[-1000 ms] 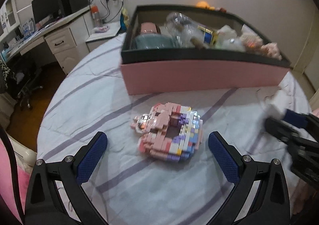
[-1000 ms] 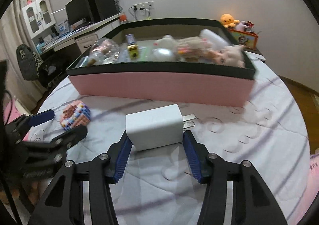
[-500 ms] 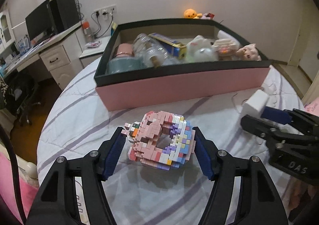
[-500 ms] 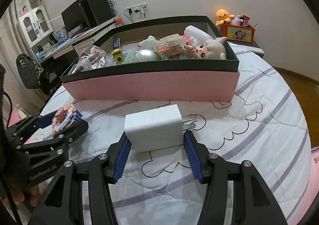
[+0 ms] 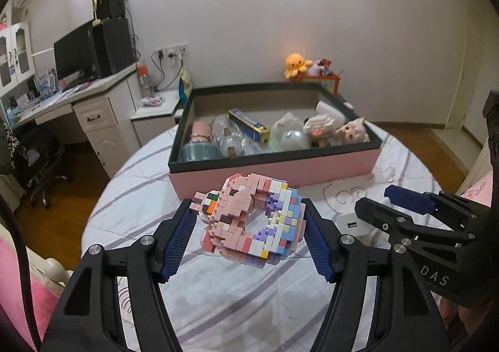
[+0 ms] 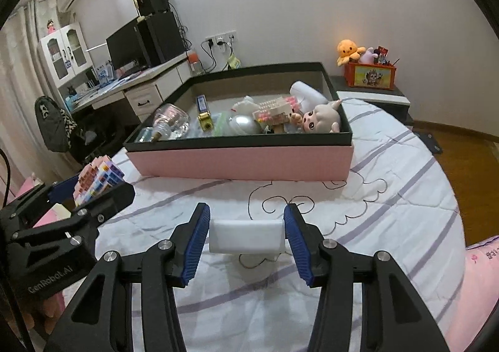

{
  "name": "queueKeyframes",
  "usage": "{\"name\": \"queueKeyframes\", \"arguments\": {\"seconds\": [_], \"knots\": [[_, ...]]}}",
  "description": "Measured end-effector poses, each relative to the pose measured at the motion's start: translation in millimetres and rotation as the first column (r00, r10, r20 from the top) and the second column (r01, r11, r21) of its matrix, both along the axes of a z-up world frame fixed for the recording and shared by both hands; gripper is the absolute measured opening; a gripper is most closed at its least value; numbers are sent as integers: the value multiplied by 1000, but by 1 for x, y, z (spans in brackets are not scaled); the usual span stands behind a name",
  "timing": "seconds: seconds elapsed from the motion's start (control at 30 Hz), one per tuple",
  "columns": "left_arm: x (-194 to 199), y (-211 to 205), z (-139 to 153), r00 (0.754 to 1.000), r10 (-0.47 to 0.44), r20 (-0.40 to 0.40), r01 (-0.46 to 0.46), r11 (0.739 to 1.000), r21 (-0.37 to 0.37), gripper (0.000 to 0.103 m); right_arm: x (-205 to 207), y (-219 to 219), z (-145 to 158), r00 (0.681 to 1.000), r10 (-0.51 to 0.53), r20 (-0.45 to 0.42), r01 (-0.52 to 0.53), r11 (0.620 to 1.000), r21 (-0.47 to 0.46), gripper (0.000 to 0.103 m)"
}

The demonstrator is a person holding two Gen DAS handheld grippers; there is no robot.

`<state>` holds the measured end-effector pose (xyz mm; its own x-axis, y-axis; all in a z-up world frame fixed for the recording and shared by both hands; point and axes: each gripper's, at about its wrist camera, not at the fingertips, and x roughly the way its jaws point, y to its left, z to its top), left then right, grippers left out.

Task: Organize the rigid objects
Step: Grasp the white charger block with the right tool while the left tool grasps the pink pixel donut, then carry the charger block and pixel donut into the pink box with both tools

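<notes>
Down at the bottom middle of the left wrist view, our left gripper (image 5: 249,227) has its blue pads clamped on both sides of the pastel brick ring (image 5: 252,221), and it's clearly lifted off the striped bedsheet (image 5: 237,299) with a shadow under it. Over at the right edge we can see our right gripper (image 5: 383,208) with the white charger block (image 5: 351,224) poking out between its fingers. From the right wrist view, bottom center, that gripper (image 6: 246,235) is squeezed shut on the charger block (image 6: 247,236), held just above the sheet. Up in the middle of both frames sits the pink box (image 6: 243,161) with the black rim, already stuffed with a doll (image 6: 318,118), a glass jar (image 6: 171,121) and other bits.
</notes>
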<state>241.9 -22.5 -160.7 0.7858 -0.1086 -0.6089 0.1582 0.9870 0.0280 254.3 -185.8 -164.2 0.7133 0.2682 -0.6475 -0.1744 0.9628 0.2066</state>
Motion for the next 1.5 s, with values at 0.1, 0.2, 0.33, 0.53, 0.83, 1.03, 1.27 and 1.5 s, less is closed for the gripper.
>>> {"name": "queueKeyframes", "arguments": {"seconds": [0.1, 0.2, 0.33, 0.53, 0.83, 1.03, 1.27, 1.5], "knots": [[-12, 2, 9, 1000, -5, 20, 6, 1000, -14, 68, -12, 1, 9, 1000, 1, 23, -1, 1000, -2, 51], [-24, 2, 18, 999, -4, 46, 4, 1000, -18, 68, -23, 1, 18, 999, 2, 48, -2, 1000, -1, 51], [-37, 2, 26, 997, 3, 75, -1, 999, -34, 68, -34, 0, 30, 997, 3, 78, -2, 1000, -7, 51], [-46, 4, 30, 996, 0, 86, 3, 999, -38, 68, -41, 3, 35, 996, 7, 91, -6, 1000, -13, 51], [-37, 2, 28, 997, -13, 72, 15, 999, -33, 68, -37, 4, 33, 996, 12, 89, -11, 1000, -15, 51], [-7, 1, 25, 998, -25, 56, 26, 999, -25, 68, -21, 4, 34, 996, 13, 92, -12, 1000, -20, 51], [59, -2, 27, 998, -46, 31, 47, 999, -24, 68, 22, 8, 48, 993, 25, 117, -19, 999, -51, 51], [133, 1, 9, 999, -26, -43, 26, 1000, 3, 68, 88, 17, 48, 994, 41, 102, -34, 996, -77, 51]]}}
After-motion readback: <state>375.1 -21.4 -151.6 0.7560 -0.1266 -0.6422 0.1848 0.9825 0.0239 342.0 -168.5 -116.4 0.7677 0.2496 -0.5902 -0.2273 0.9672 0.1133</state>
